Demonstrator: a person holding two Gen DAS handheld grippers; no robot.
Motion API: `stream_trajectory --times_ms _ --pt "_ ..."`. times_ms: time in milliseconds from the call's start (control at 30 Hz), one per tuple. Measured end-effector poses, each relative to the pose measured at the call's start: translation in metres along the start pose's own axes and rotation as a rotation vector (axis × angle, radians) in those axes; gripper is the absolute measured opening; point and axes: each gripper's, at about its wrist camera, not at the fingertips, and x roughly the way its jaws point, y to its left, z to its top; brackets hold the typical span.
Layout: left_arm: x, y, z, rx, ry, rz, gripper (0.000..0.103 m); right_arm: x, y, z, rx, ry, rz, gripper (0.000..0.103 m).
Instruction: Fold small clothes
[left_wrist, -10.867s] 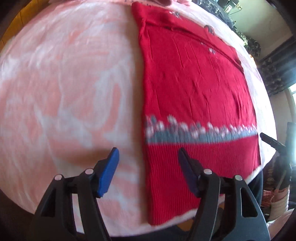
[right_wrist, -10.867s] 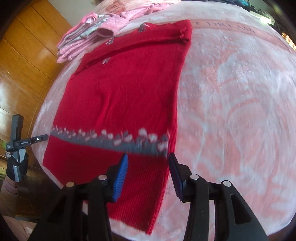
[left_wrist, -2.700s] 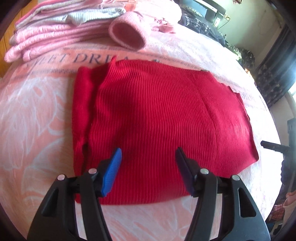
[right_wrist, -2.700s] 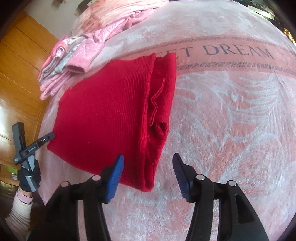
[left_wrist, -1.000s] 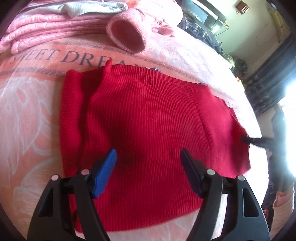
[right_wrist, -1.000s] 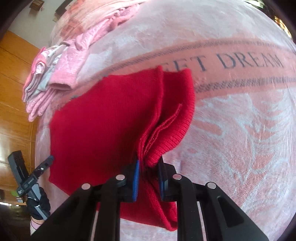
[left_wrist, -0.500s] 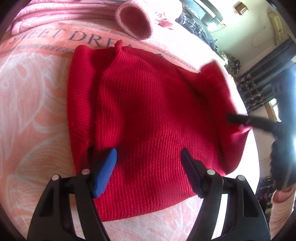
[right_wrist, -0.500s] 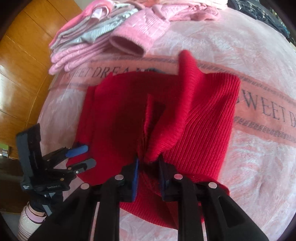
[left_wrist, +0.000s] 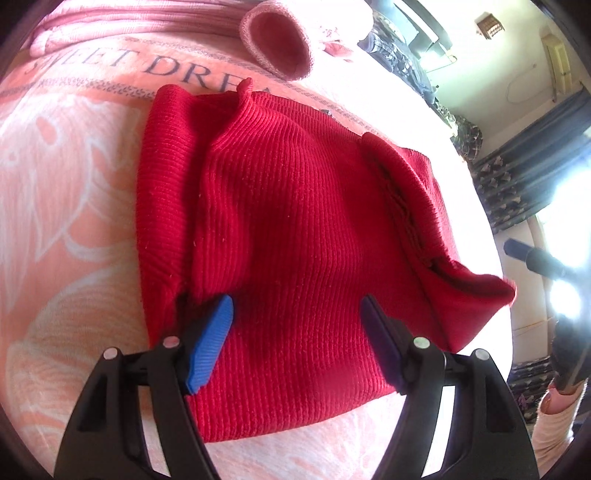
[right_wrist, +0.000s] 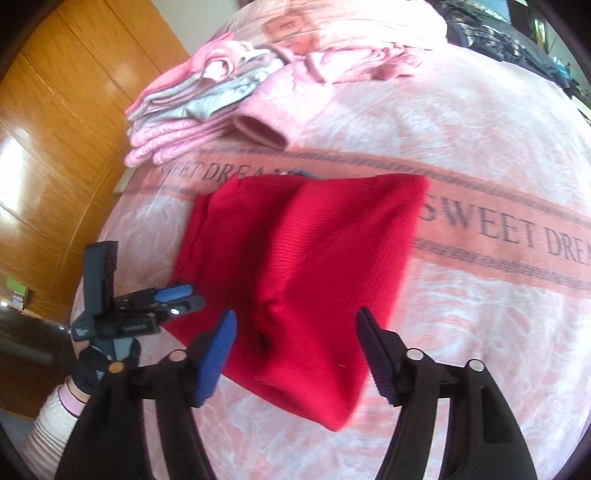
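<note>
Your red sweater (right_wrist: 303, 266) lies on the bed's pink blanket (right_wrist: 480, 332), just below the printed lettering band, and it is already reduced to a compact, layered bundle with one side turned in over the middle. The fold looks nearly done but not tidy: in the left wrist view the turned-in flap (left_wrist: 424, 229) stands up in a loose ridge with its corner lifted off the bundle. Your left gripper (left_wrist: 299, 332) hangs over the sweater's near edge with jaws spread wide, holding nothing. Your right gripper (right_wrist: 295, 343) also has jaws open and empty, just above the cloth. What seems left is to flatten that flap, square the edges, then place it with the pink clothes pile (right_wrist: 207, 107) behind.
</note>
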Motion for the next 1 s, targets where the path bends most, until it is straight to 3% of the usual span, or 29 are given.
stream_trajectory --times_ms 200,367,633,700,800,833,867,1000 --pt "-0.007 -0.005 0.000 -0.038 0.027 -0.031 0.071 0.010 -0.010 -0.030 -0.069 0.040 0.132 0.072" --pt "-0.014 -0.011 -0.002 -0.059 0.043 -0.069 0.071 0.026 0.033 -0.063 -0.314 0.030 0.043 0.073" --pt "-0.024 -0.020 0.005 -0.073 0.038 -0.100 0.071 0.066 0.068 -0.074 -0.442 0.086 -0.022 0.072" --pt "-0.025 -0.021 0.005 -0.092 0.042 -0.128 0.071 0.074 0.064 -0.074 -0.435 0.093 -0.073 0.065" --pt "-0.021 -0.026 0.006 -0.107 0.059 -0.177 0.071 0.080 0.049 -0.069 -0.391 0.103 -0.085 0.045" --pt "-0.018 -0.029 0.007 -0.113 0.066 -0.196 0.071 0.079 0.046 -0.068 -0.369 0.095 -0.066 0.034" --pt "-0.014 -0.031 0.009 -0.121 0.074 -0.214 0.071 0.076 0.040 -0.066 -0.345 0.090 -0.042 0.014" --pt "0.009 -0.037 0.012 -0.189 0.123 -0.310 0.071 0.052 0.018 -0.060 -0.246 0.040 0.097 0.009"
